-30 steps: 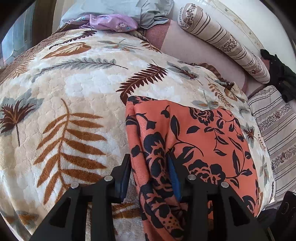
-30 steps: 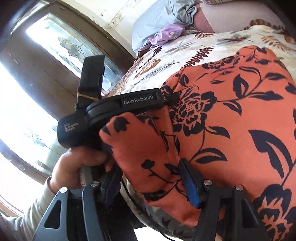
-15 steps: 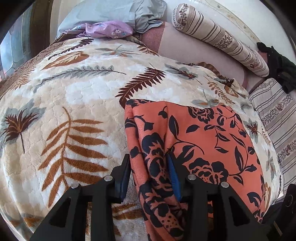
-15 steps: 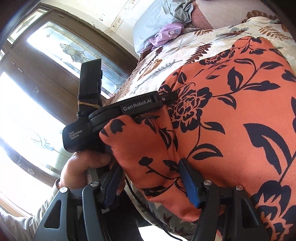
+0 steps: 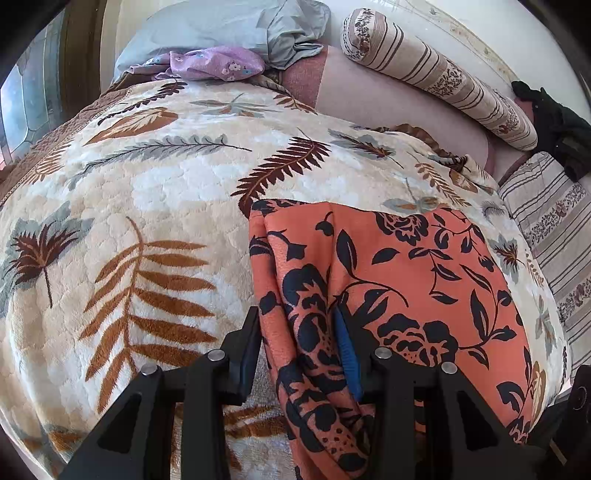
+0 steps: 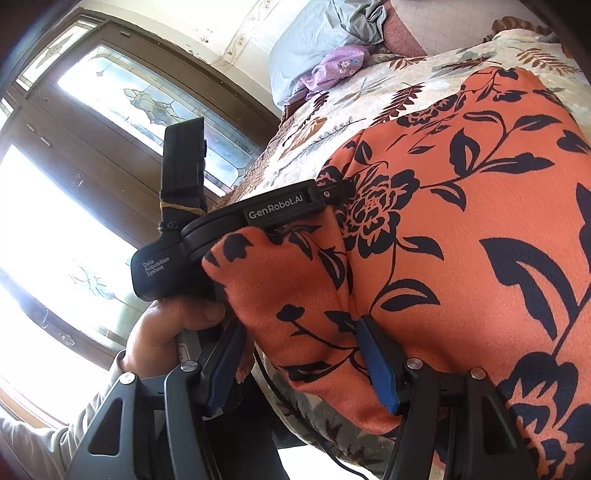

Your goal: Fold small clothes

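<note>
An orange garment with a black flower print lies spread on a leaf-patterned blanket on a bed. In the left wrist view my left gripper has a bunched fold of the garment's near left edge between its fingers, which stand partly apart around the cloth. In the right wrist view my right gripper has a raised fold of the same garment between its fingers, also fairly wide apart. The left gripper's body and the hand holding it show just to the left of that fold.
A lilac flowered garment and a grey-blue cloth lie at the far end of the bed. A striped bolster and a black item lie at the far right. A glazed wooden door stands left of the bed.
Both grippers stay on the garment's near edge. The views have shifted slightly, with the bed and garment sitting a little lower in the left wrist view.
</note>
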